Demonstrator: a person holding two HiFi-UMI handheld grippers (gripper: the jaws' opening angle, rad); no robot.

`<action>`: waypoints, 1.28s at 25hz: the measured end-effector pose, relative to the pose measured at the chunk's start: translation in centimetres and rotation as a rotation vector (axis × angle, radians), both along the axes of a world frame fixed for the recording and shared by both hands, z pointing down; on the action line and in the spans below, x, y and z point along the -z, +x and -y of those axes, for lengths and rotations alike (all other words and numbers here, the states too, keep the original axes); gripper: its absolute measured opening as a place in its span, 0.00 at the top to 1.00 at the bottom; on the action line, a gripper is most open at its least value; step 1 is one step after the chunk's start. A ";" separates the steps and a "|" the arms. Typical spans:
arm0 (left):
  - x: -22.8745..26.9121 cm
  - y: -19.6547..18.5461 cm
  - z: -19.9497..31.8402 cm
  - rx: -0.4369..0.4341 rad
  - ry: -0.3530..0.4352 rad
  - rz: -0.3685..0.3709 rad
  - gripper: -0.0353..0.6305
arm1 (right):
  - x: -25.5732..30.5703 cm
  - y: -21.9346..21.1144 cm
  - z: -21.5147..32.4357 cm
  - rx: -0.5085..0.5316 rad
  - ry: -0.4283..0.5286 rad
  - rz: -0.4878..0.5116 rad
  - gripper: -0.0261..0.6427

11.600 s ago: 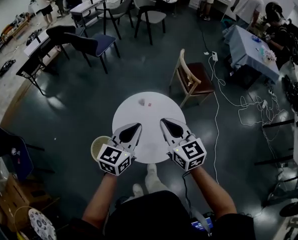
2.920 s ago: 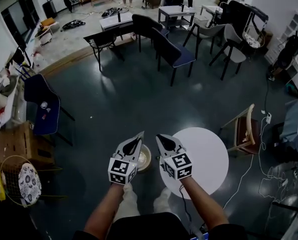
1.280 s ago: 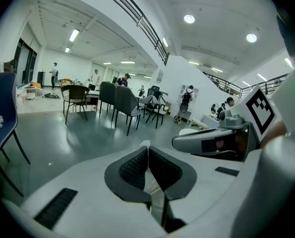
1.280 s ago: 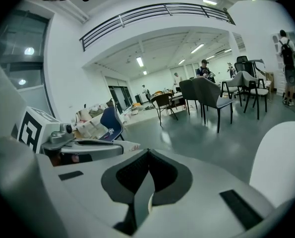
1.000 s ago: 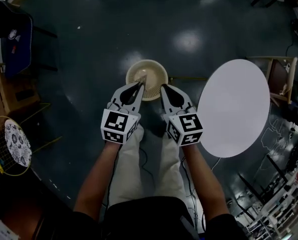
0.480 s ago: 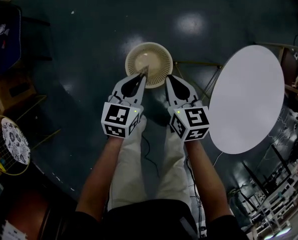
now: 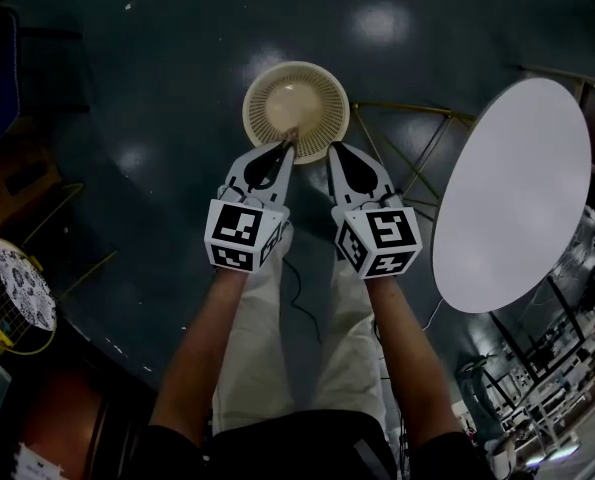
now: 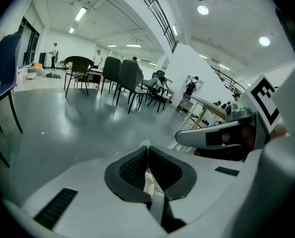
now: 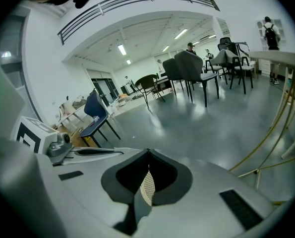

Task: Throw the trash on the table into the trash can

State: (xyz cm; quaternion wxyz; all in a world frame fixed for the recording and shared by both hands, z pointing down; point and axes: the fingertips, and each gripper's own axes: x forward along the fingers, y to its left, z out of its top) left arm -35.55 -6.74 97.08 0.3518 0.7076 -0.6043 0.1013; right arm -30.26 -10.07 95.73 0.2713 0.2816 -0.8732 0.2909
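The round beige trash can [image 7: 322, 88] stands on the dark floor, seen from above. My left gripper [image 7: 289, 143] is shut with its tips over the can's near rim, and a small pale scrap of trash [image 7: 293, 133] sticks out between them. That scrap [image 8: 146, 144] also shows at the closed tips in the left gripper view. My right gripper [image 7: 331, 149] hangs beside it, just short of the rim, shut with nothing seen between its jaws. The can's mesh [image 9: 147, 187] shows through the gap behind the right gripper's [image 9: 148, 152] closed jaws.
The white round table [image 7: 517, 188] on thin gold legs [image 7: 417, 138] stands to the right with a bare top. A wire basket with a patterned disc [image 7: 12, 298] sits at the left. Dark chairs [image 8: 122, 78] and people stand far across the room.
Both grippers have moved slightly forward toward the can, and the left tips now reach over its near rim. Both stay shut.
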 end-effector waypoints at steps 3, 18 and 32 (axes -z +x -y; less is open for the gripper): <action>-1.9 0.1 0.1 -0.013 -0.015 0.005 0.92 | -1.6 0.1 -0.1 -0.002 -0.015 -0.009 0.93; -11.6 -1.1 -0.1 -0.016 -0.125 0.009 0.92 | -5.8 -0.4 -2.4 0.033 -0.089 -0.036 0.93; -16.5 -2.2 2.5 -0.026 -0.173 -0.029 0.74 | -9.0 0.7 -3.6 0.027 -0.147 -0.060 0.93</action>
